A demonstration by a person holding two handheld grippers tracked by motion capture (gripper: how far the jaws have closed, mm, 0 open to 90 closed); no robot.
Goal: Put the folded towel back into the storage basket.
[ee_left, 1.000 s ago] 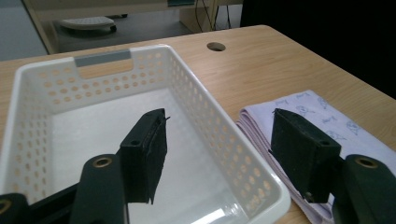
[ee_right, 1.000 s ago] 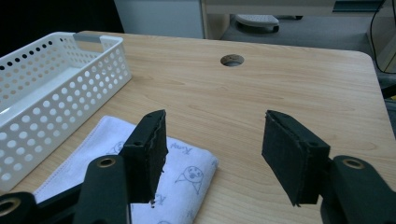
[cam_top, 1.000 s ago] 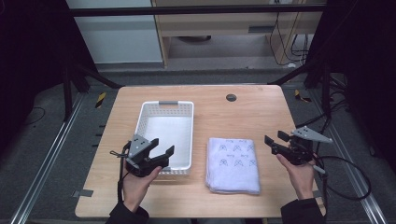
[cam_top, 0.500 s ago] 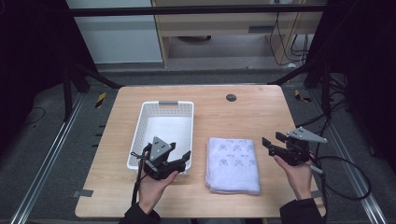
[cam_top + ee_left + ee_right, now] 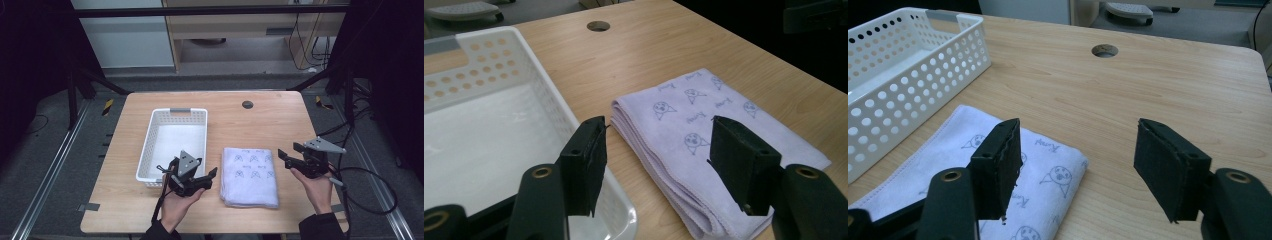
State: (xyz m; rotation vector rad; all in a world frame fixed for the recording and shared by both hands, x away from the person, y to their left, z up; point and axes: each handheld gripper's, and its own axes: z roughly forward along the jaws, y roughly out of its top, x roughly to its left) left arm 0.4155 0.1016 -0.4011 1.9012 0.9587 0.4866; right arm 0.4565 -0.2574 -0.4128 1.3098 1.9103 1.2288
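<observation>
Light wooden table (image 5: 260, 122), round cable hole (image 5: 247, 104), grey floor (image 5: 45, 150)

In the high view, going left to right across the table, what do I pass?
White basket → left gripper → folded towel → right gripper.

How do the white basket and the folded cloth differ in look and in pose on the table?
The white basket is a stiff, perforated plastic tray with raised walls; the folded cloth is soft, pale lilac, printed with small faces, and lies flat. The basket is larger and reaches farther toward the table's far side; the cloth is smaller and sits nearer the person. The basket lies left, the cloth right. Both rest on the wooden table, side by side and apart.
</observation>
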